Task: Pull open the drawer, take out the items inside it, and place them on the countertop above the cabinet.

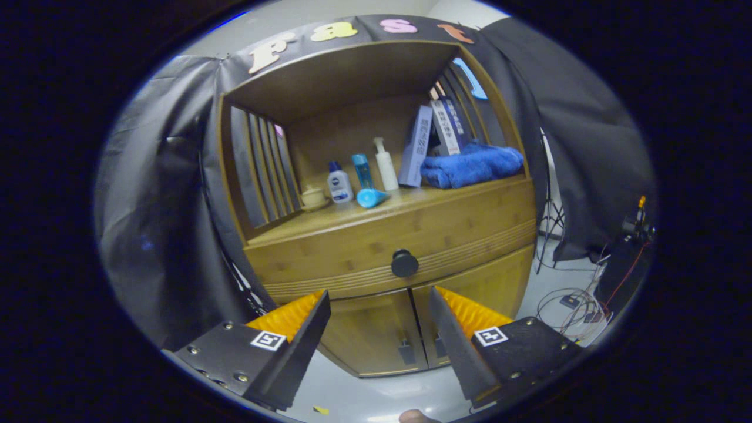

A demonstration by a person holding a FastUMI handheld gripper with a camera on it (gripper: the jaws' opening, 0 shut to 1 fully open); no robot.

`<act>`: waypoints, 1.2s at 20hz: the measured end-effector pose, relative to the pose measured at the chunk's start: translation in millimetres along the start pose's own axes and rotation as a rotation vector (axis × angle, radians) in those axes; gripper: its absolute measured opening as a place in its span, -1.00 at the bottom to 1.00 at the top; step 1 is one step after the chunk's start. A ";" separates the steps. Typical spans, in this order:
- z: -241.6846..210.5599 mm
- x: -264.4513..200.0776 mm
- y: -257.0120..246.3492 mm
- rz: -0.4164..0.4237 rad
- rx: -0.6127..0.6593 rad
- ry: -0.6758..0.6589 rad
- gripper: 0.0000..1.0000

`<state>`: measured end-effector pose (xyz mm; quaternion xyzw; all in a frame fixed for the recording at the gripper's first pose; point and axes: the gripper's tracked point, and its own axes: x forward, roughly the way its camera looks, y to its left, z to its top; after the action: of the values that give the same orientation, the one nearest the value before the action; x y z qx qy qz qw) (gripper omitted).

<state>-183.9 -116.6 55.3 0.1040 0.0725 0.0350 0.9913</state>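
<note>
A bamboo cabinet stands ahead of me. Its drawer point(435, 229) is shut, with a round black knob point(405, 263) at the middle of its front. My gripper point(379, 299) hangs open a short way in front of the cabinet, with nothing between its fingers. The knob sits just beyond the fingertips, above the gap between them. The countertop point(352, 214) above the drawer is the floor of an open shelf niche. What lies inside the drawer is hidden.
On the countertop stand a small cream pot point(313, 197), a white and blue bottle point(339, 183), a light blue bottle point(363, 171), a white pump bottle point(386, 165), boxes point(416, 147) and a folded blue towel point(472, 165). A blue cap point(371, 197) lies in front. Two cabinet doors point(376, 338) sit below. Cables point(573, 305) lie on the floor at right.
</note>
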 end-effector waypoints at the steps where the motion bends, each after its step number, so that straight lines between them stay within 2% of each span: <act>1: 12.9 -10.3 6.2 0.014 -0.011 -0.010 1.00; 9: 92.2 -81.7 55.3 0.108 -0.075 -0.080 1.00; 15: 124.2 -100.1 51.3 0.095 -0.058 -0.111 1.00; 19: 158.6 -113.0 42.8 0.055 -0.043 -0.157 1.00; 24: 199.4 -134.5 37.7 0.030 -0.077 -0.199 1.00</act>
<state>-288.6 -131.2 274.6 0.0696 -0.0294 0.0421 0.9963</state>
